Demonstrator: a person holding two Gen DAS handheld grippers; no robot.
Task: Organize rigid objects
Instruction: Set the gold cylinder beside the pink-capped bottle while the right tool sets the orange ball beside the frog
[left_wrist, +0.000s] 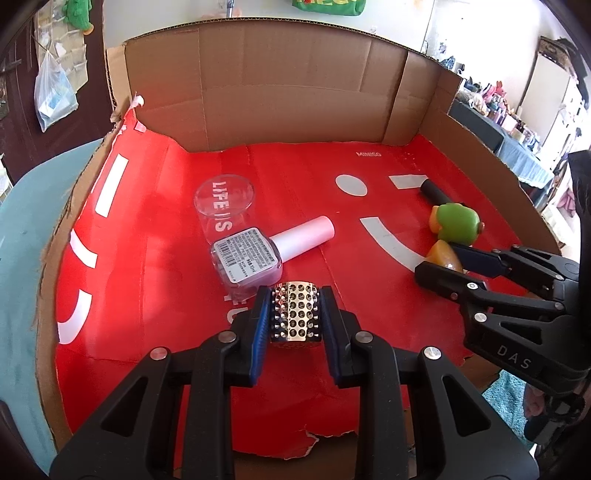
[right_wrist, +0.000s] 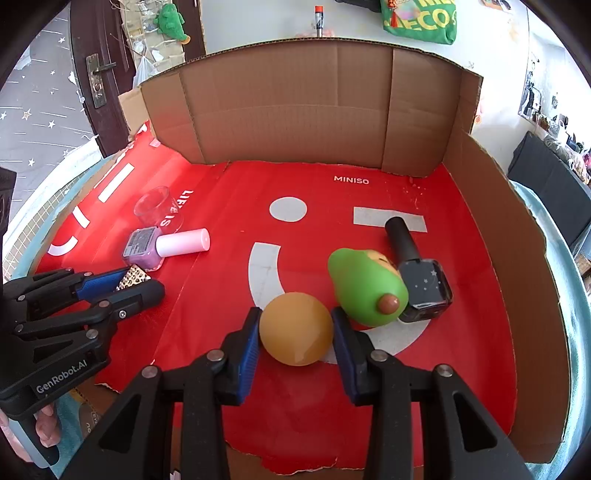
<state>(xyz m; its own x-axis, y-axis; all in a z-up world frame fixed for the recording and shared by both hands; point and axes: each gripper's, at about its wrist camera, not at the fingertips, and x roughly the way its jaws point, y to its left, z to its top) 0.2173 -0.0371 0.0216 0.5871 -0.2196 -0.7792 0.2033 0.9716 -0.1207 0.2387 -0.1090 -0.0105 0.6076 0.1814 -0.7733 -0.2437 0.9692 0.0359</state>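
**Tray contents and gripper holdings**

Left gripper (left_wrist: 294, 317): jaws closed on the studded gold cuff (left_wrist: 294, 314), blue pads pressing both of its sides. The cuff sits at the near-left part of the red tray floor (left_wrist: 155, 288); whether it rests on the floor or is lifted cannot be told. In the right wrist view the same gripper (right_wrist: 138, 282) shows at the left with the cuff (right_wrist: 133, 277) between its fingers.

Right gripper (right_wrist: 295, 332): jaws closed on the orange ball (right_wrist: 295, 328), pads touching it on either side, near the tray's front centre. The left wrist view shows this gripper (left_wrist: 448, 262) at the right, the ball (left_wrist: 443, 256) partly hidden between its fingers.

Other items on the tray floor:
- Lilac nail polish bottle (left_wrist: 245, 260), pink cap, lying on its side just beyond the cuff.
- Clear glass tumbler (left_wrist: 224, 203), lettered "LIFE IS", touching the lilac bottle's far side.
- Green avocado toy (right_wrist: 365, 288), just right of the ball.
- Dark nail polish bottle (right_wrist: 424, 288), black cap, lying against the avocado toy's right side.

Enclosure: brown cardboard wall (right_wrist: 295, 103) stands at the back and right.
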